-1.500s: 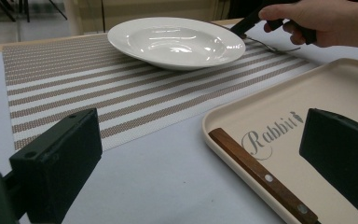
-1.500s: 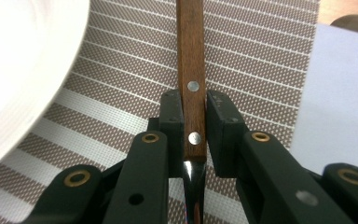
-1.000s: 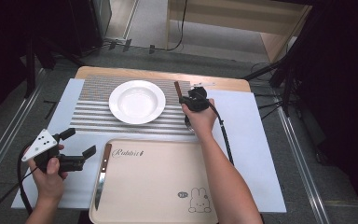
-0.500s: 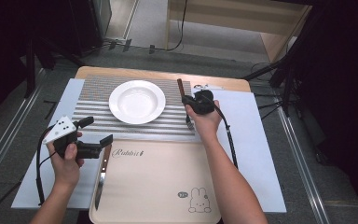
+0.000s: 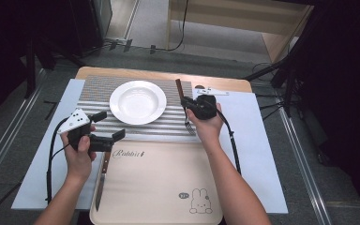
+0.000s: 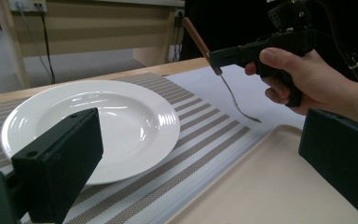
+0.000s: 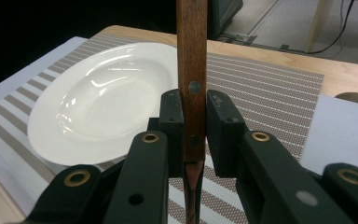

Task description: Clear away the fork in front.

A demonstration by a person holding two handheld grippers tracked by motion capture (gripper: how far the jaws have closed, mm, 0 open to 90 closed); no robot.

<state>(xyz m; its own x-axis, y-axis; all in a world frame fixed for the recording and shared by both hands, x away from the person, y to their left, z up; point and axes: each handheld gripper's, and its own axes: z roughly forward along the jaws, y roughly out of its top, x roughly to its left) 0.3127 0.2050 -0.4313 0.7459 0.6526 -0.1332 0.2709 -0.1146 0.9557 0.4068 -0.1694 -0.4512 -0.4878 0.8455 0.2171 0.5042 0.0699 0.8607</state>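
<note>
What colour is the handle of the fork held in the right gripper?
Brown wood with metal rivets; the fork handle shows best in the right gripper view.

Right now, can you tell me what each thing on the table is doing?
Fork: lifted off the table, wooden handle clamped in the right gripper, prongs pointing down.
Right gripper: shut on the fork's handle.
Left gripper: open, holding nothing, hovering near the tray's corner.
Plate: empty, flat on the striped mat.
Knife: lying along the tray's left edge.
Tray: bare apart from the knife, flat on the table.
</note>
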